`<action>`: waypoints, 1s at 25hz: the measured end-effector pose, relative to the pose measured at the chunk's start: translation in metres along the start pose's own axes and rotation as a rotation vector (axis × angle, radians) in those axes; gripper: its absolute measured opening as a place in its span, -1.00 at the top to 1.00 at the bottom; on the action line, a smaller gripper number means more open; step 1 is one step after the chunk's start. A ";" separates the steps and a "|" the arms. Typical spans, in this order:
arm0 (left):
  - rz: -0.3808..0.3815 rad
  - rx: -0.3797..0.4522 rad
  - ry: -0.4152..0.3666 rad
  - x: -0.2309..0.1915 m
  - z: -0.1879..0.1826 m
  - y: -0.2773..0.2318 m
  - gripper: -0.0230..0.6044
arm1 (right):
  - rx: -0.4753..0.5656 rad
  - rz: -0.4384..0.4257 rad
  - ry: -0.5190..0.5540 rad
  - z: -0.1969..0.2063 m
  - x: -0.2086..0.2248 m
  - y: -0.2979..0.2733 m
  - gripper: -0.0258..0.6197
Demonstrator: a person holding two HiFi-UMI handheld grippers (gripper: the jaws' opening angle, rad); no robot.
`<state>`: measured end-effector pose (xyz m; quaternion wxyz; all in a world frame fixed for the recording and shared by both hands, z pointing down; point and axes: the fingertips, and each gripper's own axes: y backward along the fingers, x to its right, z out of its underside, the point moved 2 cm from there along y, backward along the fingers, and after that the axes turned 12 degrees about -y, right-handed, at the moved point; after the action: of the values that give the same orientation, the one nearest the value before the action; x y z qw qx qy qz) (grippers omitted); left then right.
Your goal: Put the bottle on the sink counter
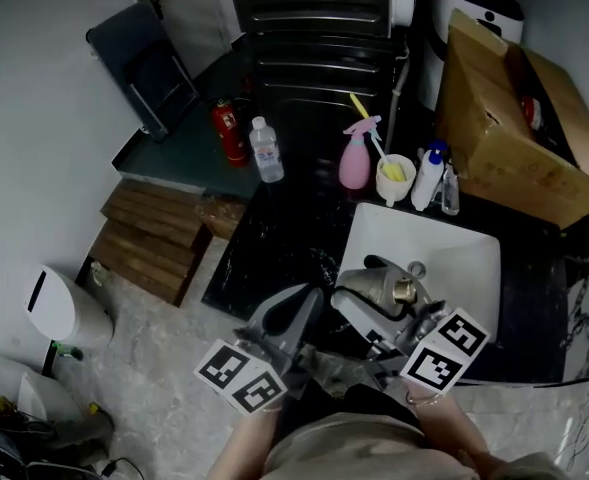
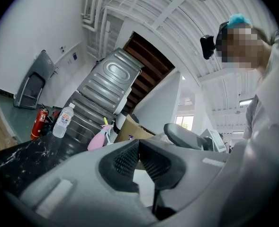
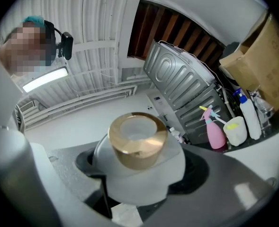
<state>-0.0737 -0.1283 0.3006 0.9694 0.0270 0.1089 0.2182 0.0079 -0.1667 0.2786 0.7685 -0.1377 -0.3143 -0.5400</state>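
Observation:
A pale bottle with a gold cap (image 3: pixel 138 143) sits between the jaws of my right gripper (image 3: pixel 140 181), which is shut on its body; the cap points at the camera. In the head view the bottle (image 1: pixel 382 286) hangs low over the near left corner of the white sink basin (image 1: pixel 464 258), with the right gripper (image 1: pixel 382 320) under it. My left gripper (image 1: pixel 309 300) is just left of it, near the black counter's front edge. Its ribbed pads (image 2: pixel 126 159) meet at the tips, shut on nothing.
On the black marble counter (image 1: pixel 294 223) behind the sink stand a clear water bottle (image 1: pixel 266 151), a pink spray bottle (image 1: pixel 355 160), a white cup with a yellow brush (image 1: pixel 395 178) and a blue-capped bottle (image 1: pixel 429 176). A red extinguisher (image 1: pixel 229 131) is far left, a cardboard box (image 1: pixel 519 118) far right.

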 end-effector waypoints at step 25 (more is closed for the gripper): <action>0.154 -0.064 0.115 -0.175 0.009 -0.095 0.91 | 0.060 0.212 -0.037 -0.026 0.109 -0.149 -0.13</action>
<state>-0.1862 -0.2887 0.3350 0.9424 -0.0082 0.1547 0.2965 -0.0961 -0.3180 0.3085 0.8192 -0.1571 -0.3281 -0.4433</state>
